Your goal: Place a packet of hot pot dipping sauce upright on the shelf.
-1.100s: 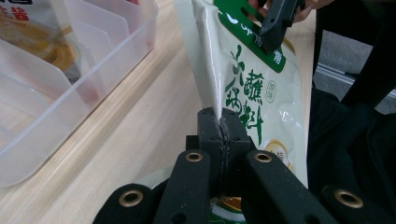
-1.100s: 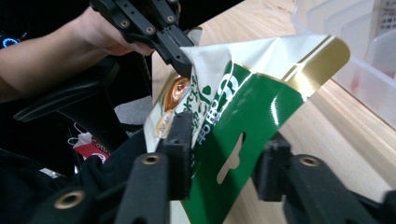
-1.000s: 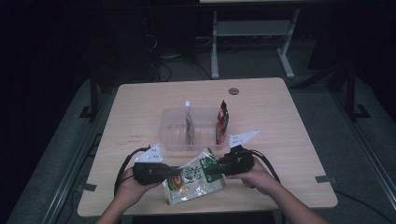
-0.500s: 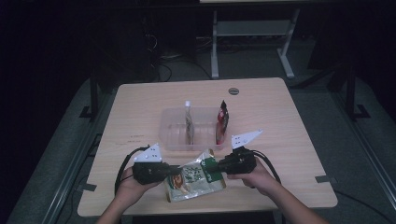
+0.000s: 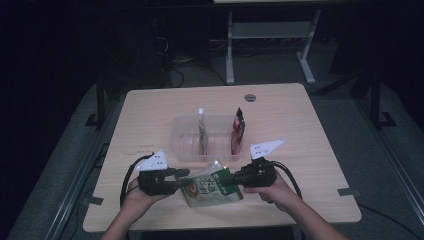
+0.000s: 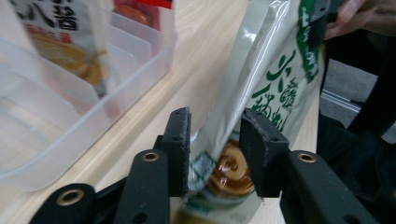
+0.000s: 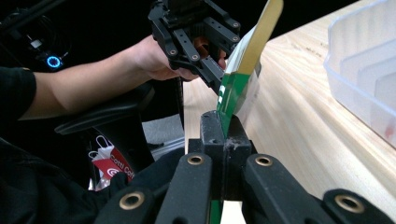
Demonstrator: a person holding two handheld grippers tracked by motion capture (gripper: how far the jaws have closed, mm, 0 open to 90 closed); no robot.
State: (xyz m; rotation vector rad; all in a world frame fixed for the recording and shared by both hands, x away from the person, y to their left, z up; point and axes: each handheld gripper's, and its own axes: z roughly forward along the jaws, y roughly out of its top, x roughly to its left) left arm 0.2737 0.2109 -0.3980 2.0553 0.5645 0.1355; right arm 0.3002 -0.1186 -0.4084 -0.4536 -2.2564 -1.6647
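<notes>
High view shows a green pouch [image 5: 212,187] held above the near edge of the bench [image 5: 150,107], between the left tongs [image 5: 185,181] and the right tongs [image 5: 226,180]. Just behind it sits a clear divided bin [image 5: 187,142] with two packets already standing upright in its slots: a pale packet [image 5: 202,132] and a red packet [image 5: 238,131]. So two items look sorted, and the pouch seems to be the third, not yet in the bin.

Left gripper view shows the left tongs part open with the pouch's lower end between the jaws; the jaws have just been opening, and the pads do not appear to press on it. Right gripper view shows the right tongs [image 7: 223,122] clamped tight on the pouch's green edge [image 7: 229,100], so the right hand alone carries it.

What seems left: lift the pouch to the bin, stand it in a free slot, and release.
</notes>
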